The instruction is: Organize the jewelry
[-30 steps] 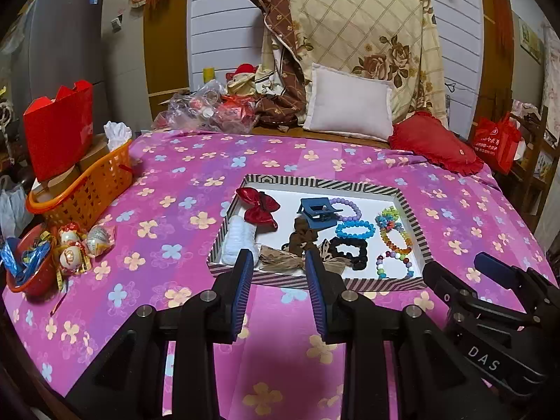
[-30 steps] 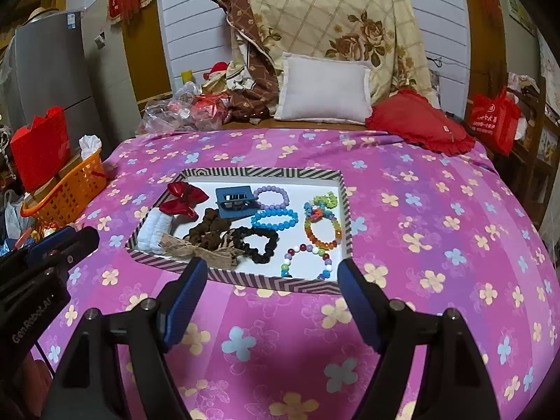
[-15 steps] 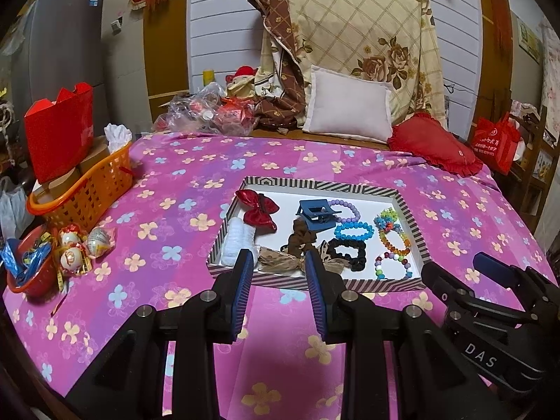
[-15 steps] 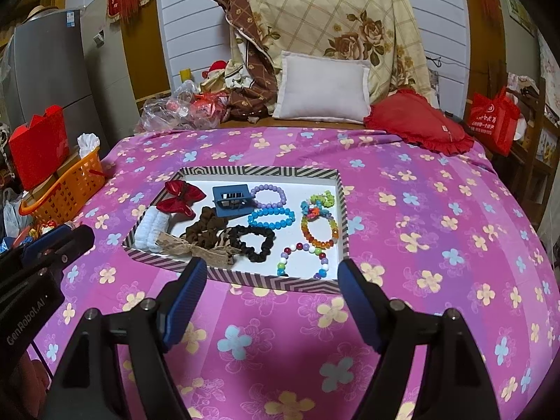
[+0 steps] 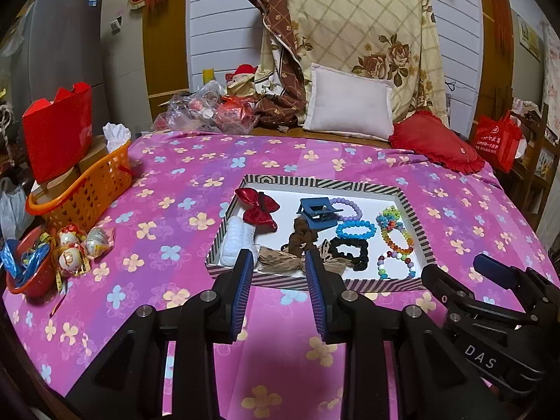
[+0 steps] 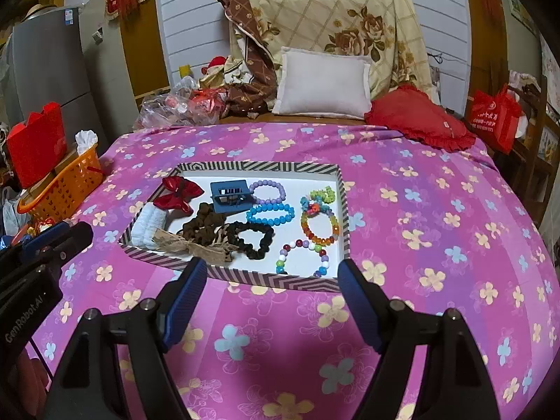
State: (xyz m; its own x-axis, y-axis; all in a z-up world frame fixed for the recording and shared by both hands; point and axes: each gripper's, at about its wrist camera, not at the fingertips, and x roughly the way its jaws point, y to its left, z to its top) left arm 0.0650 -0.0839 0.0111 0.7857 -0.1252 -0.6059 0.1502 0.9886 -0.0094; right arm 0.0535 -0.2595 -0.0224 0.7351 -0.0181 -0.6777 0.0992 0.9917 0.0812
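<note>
A striped-rim tray (image 5: 322,182) (image 6: 259,166) lies on the pink flowered cloth. It holds a red bow (image 5: 257,205) (image 6: 178,192), a blue claw clip (image 5: 316,211) (image 6: 229,196), a brown scrunchie (image 6: 201,225), a black scrunchie (image 5: 350,252) (image 6: 253,238), a white band (image 5: 236,239), a tan raffia bow (image 6: 190,243) and several bead bracelets (image 5: 395,236) (image 6: 318,225). My left gripper (image 5: 278,281) is open and empty, just short of the tray's near rim. My right gripper (image 6: 269,292) is wide open and empty, also in front of the tray.
An orange basket (image 5: 82,192) with a red bag (image 5: 57,129) stands at the left edge, with wrapped eggs (image 5: 75,245) and a red bowl (image 5: 29,273) nearby. Pillows (image 5: 350,106), a red cushion (image 6: 420,117) and plastic bags (image 5: 206,110) lie behind the cloth.
Both grippers have drifted slightly, and the tray sits a little lower in the right wrist view. Nothing was picked up or released.
</note>
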